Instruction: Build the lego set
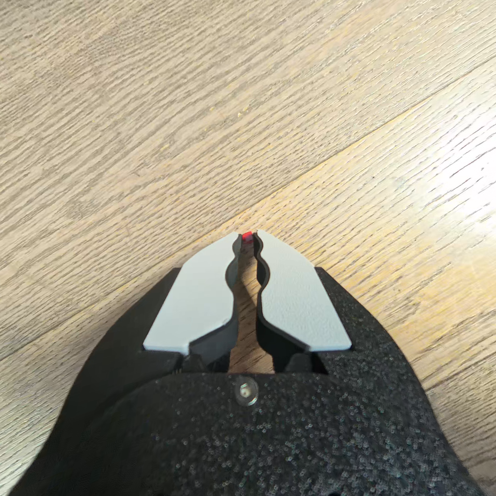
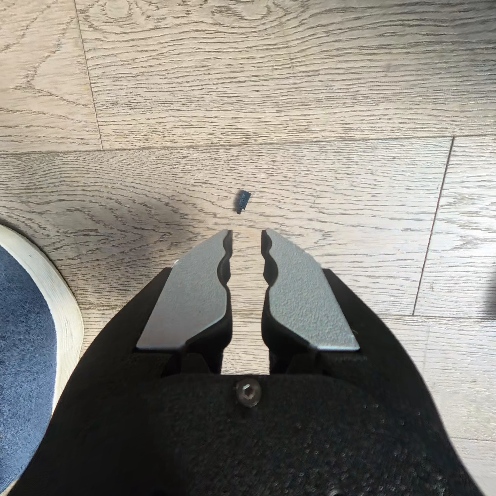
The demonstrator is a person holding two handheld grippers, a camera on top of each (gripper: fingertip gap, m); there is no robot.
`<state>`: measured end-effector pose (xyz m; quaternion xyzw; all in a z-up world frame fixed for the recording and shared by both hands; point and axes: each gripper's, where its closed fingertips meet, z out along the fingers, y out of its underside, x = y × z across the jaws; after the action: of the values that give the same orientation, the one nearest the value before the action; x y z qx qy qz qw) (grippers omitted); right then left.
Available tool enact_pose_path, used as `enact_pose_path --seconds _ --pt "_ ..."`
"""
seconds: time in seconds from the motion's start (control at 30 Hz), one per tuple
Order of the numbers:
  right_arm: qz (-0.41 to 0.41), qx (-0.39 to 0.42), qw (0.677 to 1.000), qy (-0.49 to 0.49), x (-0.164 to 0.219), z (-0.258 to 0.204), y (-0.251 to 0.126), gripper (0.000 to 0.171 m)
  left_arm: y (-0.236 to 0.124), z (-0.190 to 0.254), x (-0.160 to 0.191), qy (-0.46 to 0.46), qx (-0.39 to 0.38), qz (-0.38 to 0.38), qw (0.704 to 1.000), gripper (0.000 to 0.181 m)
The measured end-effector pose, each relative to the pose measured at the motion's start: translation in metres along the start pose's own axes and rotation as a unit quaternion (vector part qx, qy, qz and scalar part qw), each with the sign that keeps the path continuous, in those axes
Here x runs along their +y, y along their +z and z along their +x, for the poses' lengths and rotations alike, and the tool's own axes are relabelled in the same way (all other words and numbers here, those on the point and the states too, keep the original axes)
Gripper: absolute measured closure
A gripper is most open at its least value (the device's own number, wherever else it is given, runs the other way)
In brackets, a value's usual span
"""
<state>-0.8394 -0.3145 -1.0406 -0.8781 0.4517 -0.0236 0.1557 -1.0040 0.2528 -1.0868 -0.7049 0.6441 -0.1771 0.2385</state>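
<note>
In the left wrist view my left gripper [image 1: 247,234] is shut on a tiny red lego piece [image 1: 247,237], pinched between its white fingertips just above the wooden surface. In the right wrist view my right gripper [image 2: 247,233] is open and empty. A small dark blue-black lego piece [image 2: 243,201] lies on the wood a short way beyond its tips, slightly left of the middle of the gap.
Light wood-grain planks [image 2: 295,107] fill both views. A round object with a pale wooden rim [image 2: 57,290] and a blue fabric inside [image 2: 18,335] sits at the left edge of the right wrist view. A dark shape [image 2: 491,300] shows at the right edge. My right fingertips sit around 60 centimetres from my left ones.
</note>
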Motion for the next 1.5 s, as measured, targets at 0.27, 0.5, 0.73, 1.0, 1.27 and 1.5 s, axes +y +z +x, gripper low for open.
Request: enact_pose_path --seconds 0.27,0.5,0.73,1.0,1.27,1.5 --pt "0.036 -0.006 0.998 0.046 0.005 0.010 -0.004 0.151 -0.002 0.000 0.001 0.005 0.022 -0.029 0.999 0.174" --pt "0.084 -0.012 0.992 0.089 0.012 0.000 0.023 0.139 -0.027 0.007 -0.034 0.022 0.042 -0.009 0.999 0.174" --pt "0.089 0.069 0.993 0.042 0.006 -0.004 0.058 0.142 -0.027 0.016 -0.062 0.018 0.055 0.015 0.998 0.174" --pt "0.116 0.065 0.990 0.047 -0.004 -0.010 0.061 0.163 -0.033 0.044 -0.085 0.007 0.074 0.032 0.997 0.174" --pt "0.095 0.050 0.993 0.041 -0.010 -0.019 0.051 0.164 -0.077 0.064 -0.117 0.005 0.084 0.071 0.994 0.174" --pt "0.154 -0.030 0.987 -0.025 -0.100 -0.098 -0.140 0.164 -0.259 0.068 -0.168 -0.037 0.083 0.095 0.991 0.174"
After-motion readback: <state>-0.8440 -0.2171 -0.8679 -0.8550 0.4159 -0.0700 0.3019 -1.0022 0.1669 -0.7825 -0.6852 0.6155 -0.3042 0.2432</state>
